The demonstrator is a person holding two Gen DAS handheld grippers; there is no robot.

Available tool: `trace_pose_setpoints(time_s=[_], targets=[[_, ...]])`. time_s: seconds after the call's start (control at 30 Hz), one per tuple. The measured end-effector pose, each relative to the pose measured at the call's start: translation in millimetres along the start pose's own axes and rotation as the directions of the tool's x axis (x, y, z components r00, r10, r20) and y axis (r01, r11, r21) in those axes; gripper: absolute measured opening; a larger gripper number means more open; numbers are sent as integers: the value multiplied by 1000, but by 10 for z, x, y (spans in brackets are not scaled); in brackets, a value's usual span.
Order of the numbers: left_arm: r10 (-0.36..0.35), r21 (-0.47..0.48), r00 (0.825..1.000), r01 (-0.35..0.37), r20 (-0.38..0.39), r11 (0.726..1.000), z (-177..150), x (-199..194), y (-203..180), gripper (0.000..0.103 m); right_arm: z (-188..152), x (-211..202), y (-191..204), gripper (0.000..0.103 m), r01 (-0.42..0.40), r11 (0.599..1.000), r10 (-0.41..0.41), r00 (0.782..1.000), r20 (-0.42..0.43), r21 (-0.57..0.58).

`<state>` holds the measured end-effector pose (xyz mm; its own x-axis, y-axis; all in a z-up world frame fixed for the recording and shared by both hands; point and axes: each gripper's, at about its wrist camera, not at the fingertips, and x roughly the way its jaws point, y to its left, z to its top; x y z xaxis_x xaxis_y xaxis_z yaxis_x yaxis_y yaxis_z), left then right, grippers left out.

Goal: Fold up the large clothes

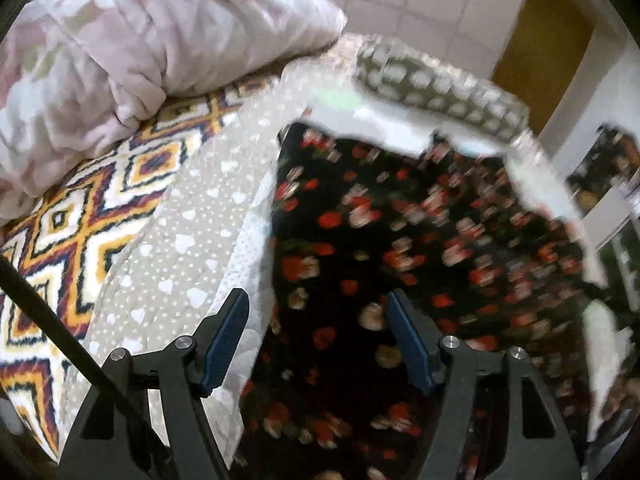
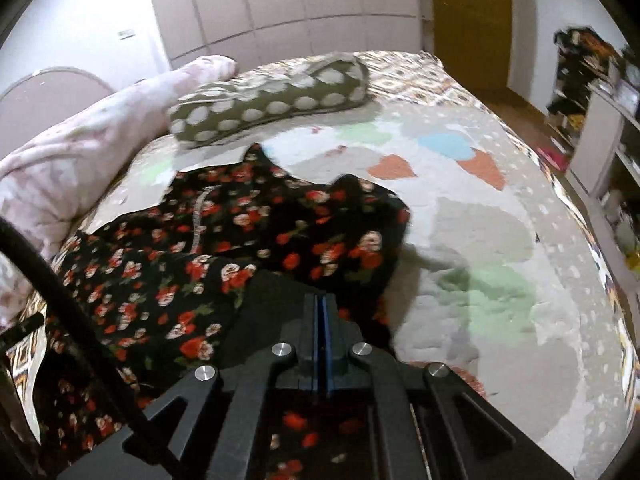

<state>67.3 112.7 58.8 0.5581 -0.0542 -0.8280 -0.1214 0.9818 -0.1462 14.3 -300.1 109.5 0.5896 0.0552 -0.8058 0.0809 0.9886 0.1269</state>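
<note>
A black garment with red and white roses (image 2: pixel 224 236) lies crumpled on the bed; a zip shows near its upper part. In the left wrist view the same floral garment (image 1: pixel 400 248) fills the middle and right, blurred. My left gripper (image 1: pixel 316 320) is open, with its fingers spread over the garment's left edge and nothing between them. My right gripper (image 2: pixel 322 308) is shut, its blue pads pressed together, with floral cloth bunched around and under it; a pinched fold looks likely but the tips are hidden.
The bed has a pale quilt with coloured hearts (image 2: pixel 480 220) over a bright diamond-pattern blanket (image 1: pixel 80 220). A grey-green dotted pillow (image 2: pixel 272 100) and a pink duvet (image 1: pixel 120 52) lie at the head. Shelves (image 2: pixel 600 120) stand to the right, wardrobe doors behind.
</note>
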Motion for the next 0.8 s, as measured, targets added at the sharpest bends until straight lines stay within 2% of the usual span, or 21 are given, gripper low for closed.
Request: trace_pose_setpoints(time_s=[0.1, 0.17, 0.2, 0.3, 0.37, 0.4, 0.43, 0.5, 0.6, 0.63, 0.7, 0.8], targets=[[32, 20, 997, -31, -68, 999, -45, 292, 14, 72, -42, 167, 3, 2, 16, 1000, -17, 999, -35, -14], [27, 5, 997, -26, -69, 1000, -54, 349, 50, 76, -75, 246, -18, 3, 16, 1000, -16, 999, -50, -3], [36, 0, 997, -37, -67, 999, -49, 354, 59, 81, -87, 289, -37, 3, 11, 1000, -10, 998, -58, 8], [43, 2, 996, -43, -75, 999, -30, 305, 70, 81, -76, 359, -90, 4, -5, 999, 8, 997, -80, 33], [38, 10, 997, -37, -61, 999, -32, 145, 80, 81, -56, 222, -99, 9, 8, 999, -6, 998, -64, 40], [31, 11, 998, -31, -47, 999, -45, 34, 97, 81, -56, 84, -101, 20, 16, 999, -14, 999, -38, 40], [16, 10, 999, -16, -27, 1000, -66, -101, 119, 81, -58, -30, -100, 36, 15, 999, -15, 1000, -15, 43], [-12, 6, 1000, 12, 3, 1000, -129, -328, 176, 81, -102, -327, -133, 56, -3, 999, 0, 999, 40, 51], [-33, 0, 998, 33, 49, 999, -279, -640, 308, 81, -258, -678, -165, 62, -34, 998, 30, 996, 87, 45], [-37, -2, 998, 37, 55, 999, -347, -723, 364, 81, -333, -757, -161, 69, -39, 999, 35, 995, 92, 37], [-46, -8, 998, 46, 49, 999, -449, -786, 463, 81, -549, -876, -161, 75, -56, 998, 53, 994, 96, 21], [-49, -31, 999, 49, 23, 998, -634, -813, 614, 81, -887, -938, -189, 75, -57, 998, 55, 996, 73, 27]])
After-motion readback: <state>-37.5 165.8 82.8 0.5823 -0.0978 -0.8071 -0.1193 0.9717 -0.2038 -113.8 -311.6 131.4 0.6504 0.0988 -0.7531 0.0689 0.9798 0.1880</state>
